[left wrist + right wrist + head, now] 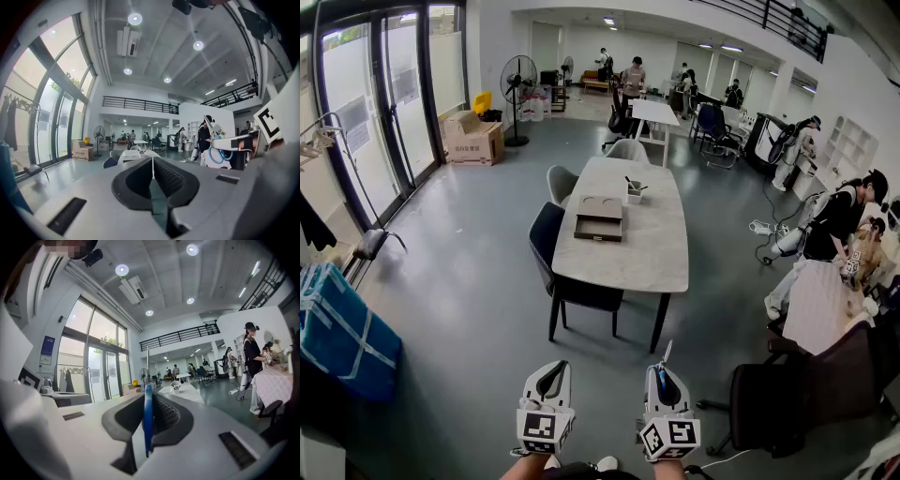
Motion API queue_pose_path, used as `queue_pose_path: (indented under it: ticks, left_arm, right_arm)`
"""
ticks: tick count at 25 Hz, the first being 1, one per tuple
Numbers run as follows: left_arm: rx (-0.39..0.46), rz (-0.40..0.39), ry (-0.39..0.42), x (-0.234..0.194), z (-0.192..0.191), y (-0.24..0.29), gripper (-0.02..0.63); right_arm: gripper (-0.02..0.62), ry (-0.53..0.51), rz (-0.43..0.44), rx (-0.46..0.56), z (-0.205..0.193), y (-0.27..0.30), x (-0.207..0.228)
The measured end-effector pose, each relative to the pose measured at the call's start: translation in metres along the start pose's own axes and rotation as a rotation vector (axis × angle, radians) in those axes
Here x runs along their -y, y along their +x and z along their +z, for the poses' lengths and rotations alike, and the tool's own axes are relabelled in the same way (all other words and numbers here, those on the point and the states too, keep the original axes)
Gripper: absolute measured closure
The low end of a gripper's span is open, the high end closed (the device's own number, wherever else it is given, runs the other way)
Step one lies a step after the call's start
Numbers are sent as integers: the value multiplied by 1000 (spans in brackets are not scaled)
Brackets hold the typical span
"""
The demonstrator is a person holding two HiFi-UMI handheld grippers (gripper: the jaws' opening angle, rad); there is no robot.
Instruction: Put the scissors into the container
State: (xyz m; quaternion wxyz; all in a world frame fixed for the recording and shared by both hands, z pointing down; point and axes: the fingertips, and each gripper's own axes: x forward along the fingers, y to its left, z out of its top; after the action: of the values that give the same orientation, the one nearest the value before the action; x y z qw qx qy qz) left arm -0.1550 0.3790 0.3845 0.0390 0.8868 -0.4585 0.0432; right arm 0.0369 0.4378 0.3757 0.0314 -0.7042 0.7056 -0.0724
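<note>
My right gripper (664, 367) is shut on the scissors (662, 380); their blue handle sits between the pads and the thin blade sticks up and forward. In the right gripper view the scissors (148, 418) stand edge-on in the right gripper (149, 397). The left gripper (548, 375) is shut with nothing in it, and in its own view the left gripper (153, 161) has its pads together. The scissors' blue loops (218, 155) show at that view's right. The container (634, 194), a small white cup with dark items in it, stands on the far part of the white table (649, 251), well ahead of both grippers.
A brown wooden tray (599, 221) lies on the table left of the cup. Chairs (547, 236) stand along the table's left side. A dark office chair (797, 386) is near my right, a blue bag (337, 337) at the left. People (825, 225) are at the right.
</note>
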Motion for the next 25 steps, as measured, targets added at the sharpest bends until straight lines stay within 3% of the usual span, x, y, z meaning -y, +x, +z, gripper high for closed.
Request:
queue_pose_path:
  ticks: [15,25]
  left_arm:
    - [2,7,8,9,2,-1,587]
    - [3,44,5,38,1,4,587]
  right_arm:
    - [555,4,14,17,3,-5,5]
    - [555,4,46,16,4,-14,34]
